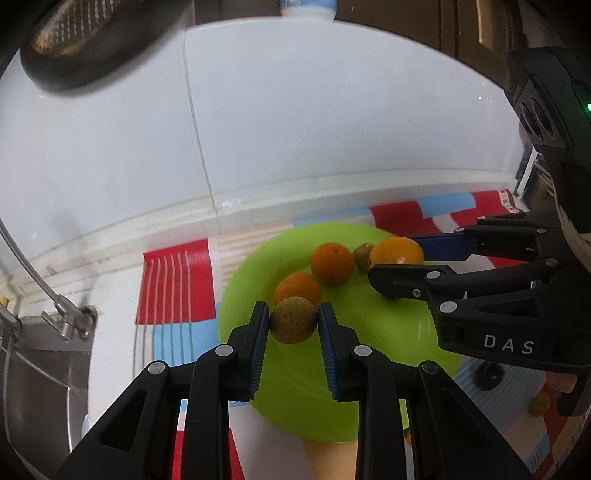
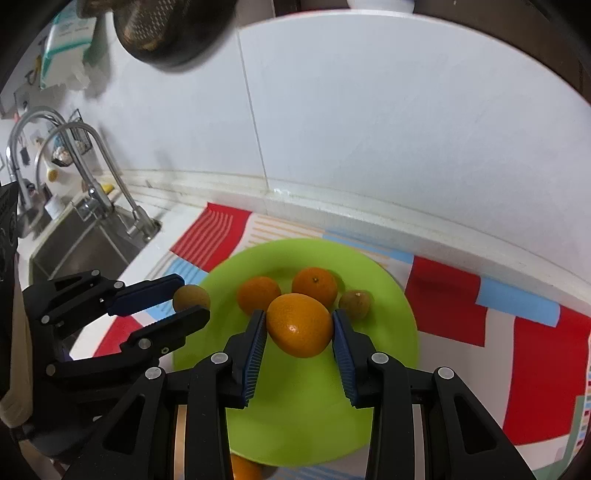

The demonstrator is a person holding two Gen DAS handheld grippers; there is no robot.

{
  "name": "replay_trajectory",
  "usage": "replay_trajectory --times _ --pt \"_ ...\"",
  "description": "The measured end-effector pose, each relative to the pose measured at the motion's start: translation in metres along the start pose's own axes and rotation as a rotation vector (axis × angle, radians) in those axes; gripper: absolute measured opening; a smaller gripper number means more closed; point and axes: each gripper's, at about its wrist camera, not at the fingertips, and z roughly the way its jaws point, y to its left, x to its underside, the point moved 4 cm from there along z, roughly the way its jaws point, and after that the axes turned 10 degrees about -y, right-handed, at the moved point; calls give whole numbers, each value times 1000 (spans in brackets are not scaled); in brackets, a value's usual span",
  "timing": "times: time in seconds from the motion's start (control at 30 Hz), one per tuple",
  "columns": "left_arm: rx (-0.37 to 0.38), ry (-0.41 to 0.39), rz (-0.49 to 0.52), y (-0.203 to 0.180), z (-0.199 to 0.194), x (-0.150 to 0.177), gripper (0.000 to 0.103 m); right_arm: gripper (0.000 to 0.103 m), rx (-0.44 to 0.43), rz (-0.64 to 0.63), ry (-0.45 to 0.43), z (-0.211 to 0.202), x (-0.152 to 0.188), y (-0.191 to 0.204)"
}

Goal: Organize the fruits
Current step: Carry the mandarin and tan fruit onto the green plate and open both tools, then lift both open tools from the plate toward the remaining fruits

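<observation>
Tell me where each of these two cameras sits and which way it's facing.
Left wrist: on the left tool, looking down along its fingers at the green plate; it grips a brownish fruit, and the right tool reaches in from the right.
Right wrist: on the right tool, facing the same plate; it grips an orange, and the left tool enters from the left.
Shared: plate, both held fruits, striped mat, white wall.

Light: bright, even — wall [image 1: 332, 129] glaring softly | Edges: fisheye bending, vignetting dark | Blur: strainer [image 2: 173, 33] smearing up top
</observation>
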Motion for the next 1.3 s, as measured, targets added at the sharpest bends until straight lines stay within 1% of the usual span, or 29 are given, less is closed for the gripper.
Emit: replay_trajectory --times 0.2,0.43,0.57,0.6,0.63,0.67,0.8,0.93,1.17,1.2,1.27,1.3 --pt "4 48 -1 3 17 7 28 37 -2 8 66 21 10 -5" --pt "10 71 -14 5 26 9 28 37 6 2 88 30 15 -8" --pt "-3 56 -7 6 21 6 35 38 17 -2 87 28 15 -9" --pt "-3 51 -8 6 20 6 35 38 20 -1 85 27 15 -10" --pt "-3 48 -9 7 17 5 35 43 17 0 81 25 15 -10" --pt "-8 46 -11 7 15 5 35 45 20 -2 75 23 14 -9" --pt "-20 30 -12 8 -1 2 39 45 43 -9 43 8 12 -9" --pt "-32 -5 -12 6 -21 -5 41 45 68 -20 2 -13 9 -6" --pt "-15 -73 -13 -8 -64 -15 54 45 112 -2 -96 -65 8 0" --pt "-11 -82 -12 -10 -70 -16 55 46 121 3 -108 -73 9 1" --pt "-2 -95 -13 -16 -81 -16 61 55 137 18 -126 -87 12 1" --pt "1 -103 -10 -18 -86 -16 62 56 143 28 -137 -93 14 1"
